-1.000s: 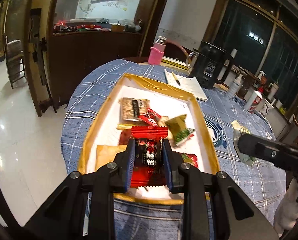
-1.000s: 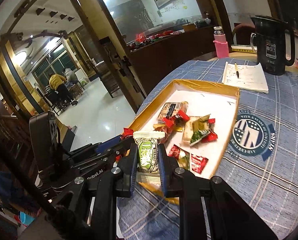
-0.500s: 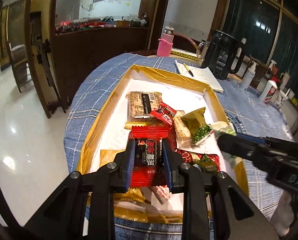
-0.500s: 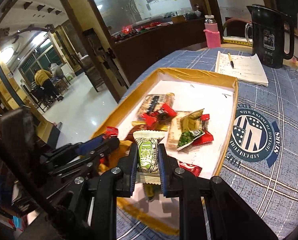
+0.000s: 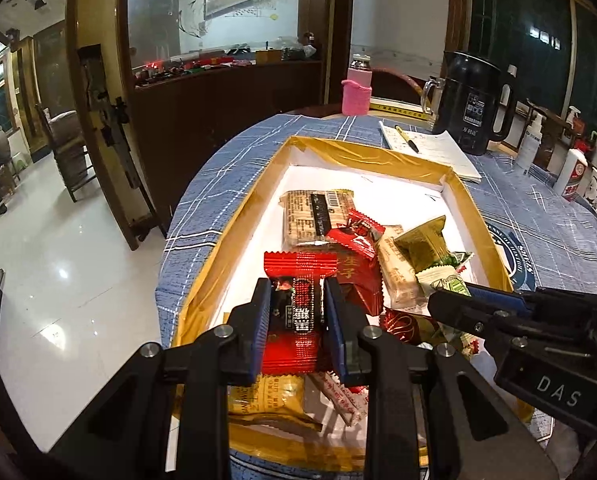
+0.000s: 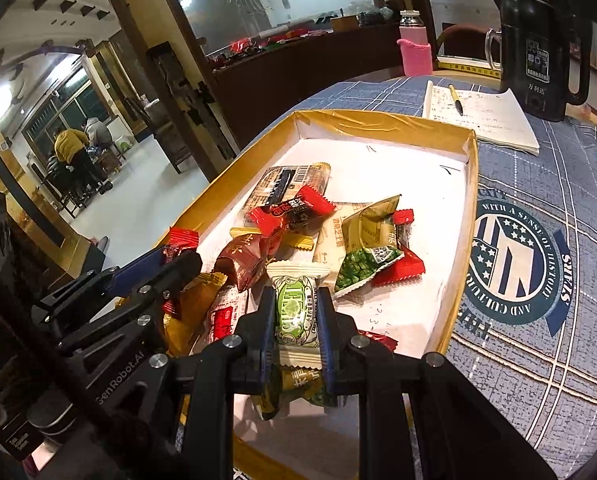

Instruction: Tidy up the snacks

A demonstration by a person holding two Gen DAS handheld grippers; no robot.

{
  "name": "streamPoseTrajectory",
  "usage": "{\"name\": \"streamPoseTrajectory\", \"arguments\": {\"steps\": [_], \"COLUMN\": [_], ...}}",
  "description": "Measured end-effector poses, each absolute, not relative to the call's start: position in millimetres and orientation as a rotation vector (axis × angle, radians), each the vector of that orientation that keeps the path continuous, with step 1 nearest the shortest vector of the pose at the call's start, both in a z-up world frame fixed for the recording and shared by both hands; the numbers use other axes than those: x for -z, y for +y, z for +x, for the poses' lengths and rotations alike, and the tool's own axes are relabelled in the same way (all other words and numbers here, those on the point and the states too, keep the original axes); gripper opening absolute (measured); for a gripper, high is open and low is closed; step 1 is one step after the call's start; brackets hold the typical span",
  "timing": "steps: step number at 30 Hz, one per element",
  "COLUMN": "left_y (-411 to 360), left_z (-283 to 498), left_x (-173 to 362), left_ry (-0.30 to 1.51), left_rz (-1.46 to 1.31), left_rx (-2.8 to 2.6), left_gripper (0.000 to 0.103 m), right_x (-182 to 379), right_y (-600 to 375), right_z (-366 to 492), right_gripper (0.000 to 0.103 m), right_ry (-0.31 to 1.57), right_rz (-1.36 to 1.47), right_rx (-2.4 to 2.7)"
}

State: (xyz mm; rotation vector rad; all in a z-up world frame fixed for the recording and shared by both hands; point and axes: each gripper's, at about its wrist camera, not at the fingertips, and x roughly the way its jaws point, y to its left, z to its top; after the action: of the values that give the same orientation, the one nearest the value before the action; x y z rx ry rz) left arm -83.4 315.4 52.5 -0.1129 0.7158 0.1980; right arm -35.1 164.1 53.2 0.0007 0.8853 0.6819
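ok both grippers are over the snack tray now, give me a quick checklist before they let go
1. Left gripper shut on the red packet: ok.
2. Right gripper shut on the green-and-white packet: ok.
3. Both packets over the gold-rimmed tray, not over the tablecloth: ok.
4. Grippers apart from each other: ok, a gap shows between them in both views.
5. Bare tray floor straight under each packet: not ok, other snacks lie below; free white floor is at the far end.
6. Height of the packets above the pile: cannot tell.
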Motion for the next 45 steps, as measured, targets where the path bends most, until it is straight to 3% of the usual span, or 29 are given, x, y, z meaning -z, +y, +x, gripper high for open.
{"name": "streamPoseTrajectory", "arguments": {"steps": [12,14,16,19,26,28,36,45], "left_y": [312,313,313,311,298,288,243,201], "left_z": [-83,-84,-85,-88,-114,-133,-207,-211], "left_x": [-52,-52,-54,-58,-84,-101,-146,-131], "left_ry": [0.711,0.708,0.702,0.687,0.567,0.483,0.245,0.413], "left_rz": [-0.102,-0.103,-0.105,-0.102,-0.075,-0.044,-0.009,0.019], "left_rx": [-0.219,-0.225,-0.231,-0.245,-0.31,-0.383,-0.513,-0.367], "left_gripper": [0.032,0.041,0.057,0.065,0.072,0.083,0.091,0.091], "right_x": [-51,-53,-55,-60,-79,-84,-103,-106], "right_y": [164,163,162,160,140,132,92,54], "right_z": [-33,-33,-35,-38,-55,-65,-129,-179], "right_gripper": [0.021,0.021,0.022,0.028,0.029,0.03,0.043,0.066], "right_ry": [0.879,0.865,0.855,0.838,0.778,0.753,0.617,0.53], "right_rz": [0.002,0.011,0.012,0.021,0.031,0.018,-0.047,-0.06], "right_rx": [-0.661,-0.66,-0.663,-0.664,-0.638,-0.631,-0.611,-0.581]}}
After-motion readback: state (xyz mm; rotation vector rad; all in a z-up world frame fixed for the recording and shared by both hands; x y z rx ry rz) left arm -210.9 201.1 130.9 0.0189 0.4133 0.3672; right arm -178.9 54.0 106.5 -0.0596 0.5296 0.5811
